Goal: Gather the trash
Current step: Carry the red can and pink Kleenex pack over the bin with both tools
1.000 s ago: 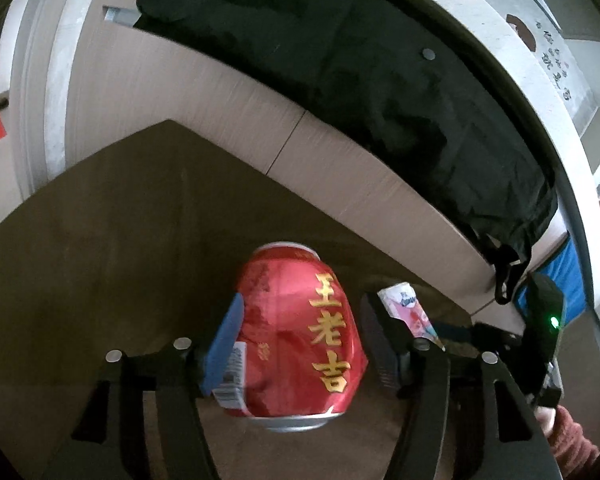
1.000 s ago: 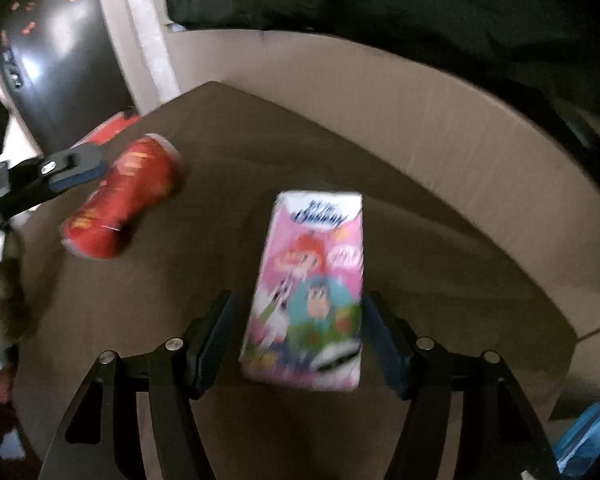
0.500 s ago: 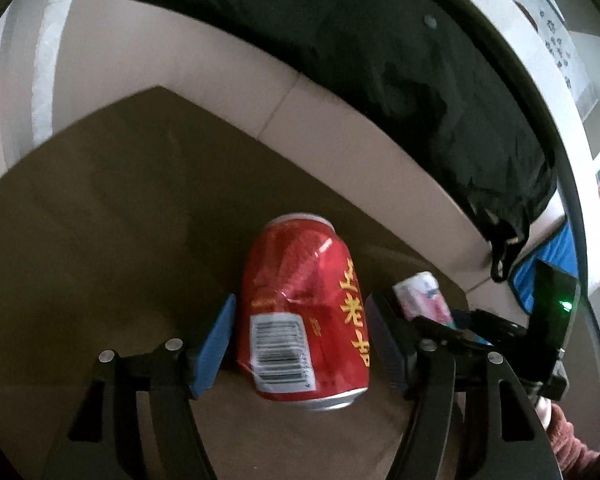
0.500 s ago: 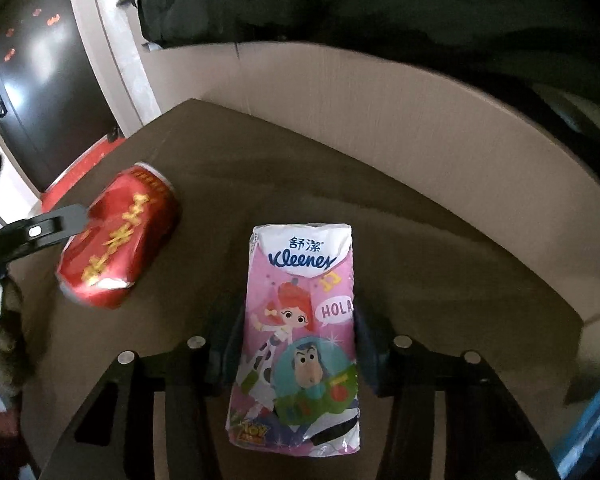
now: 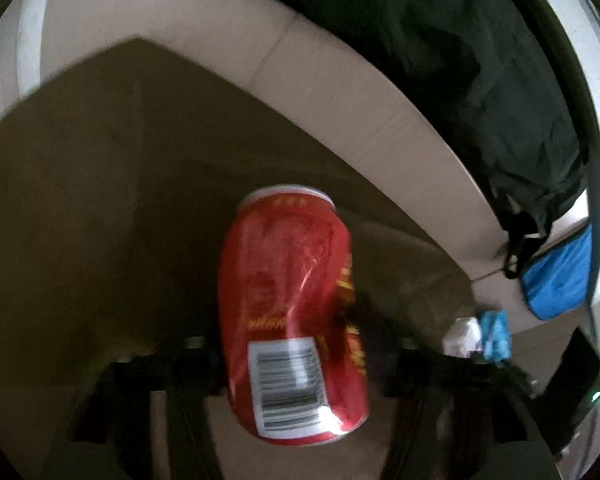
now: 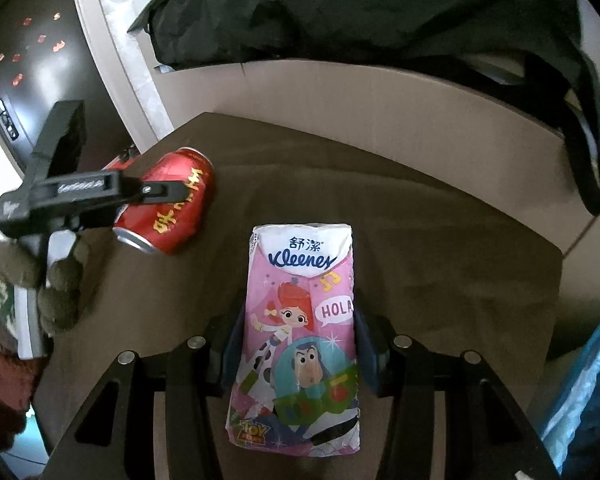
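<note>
Trash, two pieces, both on the brown table (image 6: 440, 240), landmark for all below. Tissue pack (image 6: 300, 320) flat at table centre, long axis between right gripper (image 6: 298, 344) pads, pinched at both sides: ready for lifting. Red can (image 5: 292, 312) on its side near table's left edge, between left gripper (image 5: 292, 364) jaws, closing; contact blurred, likely gripped. Both tongs angled downward; gloved hand (image 6: 56, 280) behind left one.

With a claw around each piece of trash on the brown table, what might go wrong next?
1. The red can is dented and lies on its side; with the left claw closing, it may roll or squirt out.
2. The tissue pack is soft; the right claw may crumple it or let it sag loose when lifted.
</note>
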{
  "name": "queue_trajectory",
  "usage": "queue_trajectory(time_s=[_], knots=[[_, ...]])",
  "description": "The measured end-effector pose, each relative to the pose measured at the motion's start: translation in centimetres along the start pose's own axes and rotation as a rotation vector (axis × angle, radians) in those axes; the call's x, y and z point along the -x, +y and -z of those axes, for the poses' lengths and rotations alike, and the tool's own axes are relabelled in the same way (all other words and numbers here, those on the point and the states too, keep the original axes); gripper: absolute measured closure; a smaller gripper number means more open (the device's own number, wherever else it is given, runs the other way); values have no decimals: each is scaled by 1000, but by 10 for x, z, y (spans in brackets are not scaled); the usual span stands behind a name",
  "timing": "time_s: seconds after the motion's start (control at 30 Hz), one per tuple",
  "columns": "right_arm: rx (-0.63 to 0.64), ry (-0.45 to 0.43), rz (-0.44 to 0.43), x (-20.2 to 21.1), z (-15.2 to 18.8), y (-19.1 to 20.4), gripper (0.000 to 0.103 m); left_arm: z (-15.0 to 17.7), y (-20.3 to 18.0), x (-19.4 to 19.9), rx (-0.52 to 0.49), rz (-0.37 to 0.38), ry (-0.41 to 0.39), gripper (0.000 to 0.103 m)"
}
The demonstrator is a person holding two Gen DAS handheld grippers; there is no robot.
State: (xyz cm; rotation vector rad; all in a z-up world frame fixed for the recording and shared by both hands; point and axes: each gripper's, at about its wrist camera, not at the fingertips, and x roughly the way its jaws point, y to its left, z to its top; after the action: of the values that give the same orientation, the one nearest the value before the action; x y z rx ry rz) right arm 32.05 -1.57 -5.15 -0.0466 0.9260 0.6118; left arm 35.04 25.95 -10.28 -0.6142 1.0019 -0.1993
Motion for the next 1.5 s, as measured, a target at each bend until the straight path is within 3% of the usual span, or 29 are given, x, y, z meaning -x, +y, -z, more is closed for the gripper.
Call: queue_trajectory(time_s=[0.1, 0.53, 0.73, 1.03, 1.5], knots=[[-17, -17, -20, 8, 7, -3, 58, 11, -17, 11, -37, -44, -66, 77], [-32, -168, -43, 76, 28, -1, 58, 99, -127, 107, -320, -224, -397, 77], [-12, -272, -20, 136, 41, -2, 58, 135, -177, 145, -407, -197, -484, 77], [13, -406, 62, 208, 48, -13, 58, 172, -244, 172, -533, -180, -611, 77], [-31, -487, 192, 267, 69, -68, 58, 190, -321, 133, -622, -42, -555, 77]])
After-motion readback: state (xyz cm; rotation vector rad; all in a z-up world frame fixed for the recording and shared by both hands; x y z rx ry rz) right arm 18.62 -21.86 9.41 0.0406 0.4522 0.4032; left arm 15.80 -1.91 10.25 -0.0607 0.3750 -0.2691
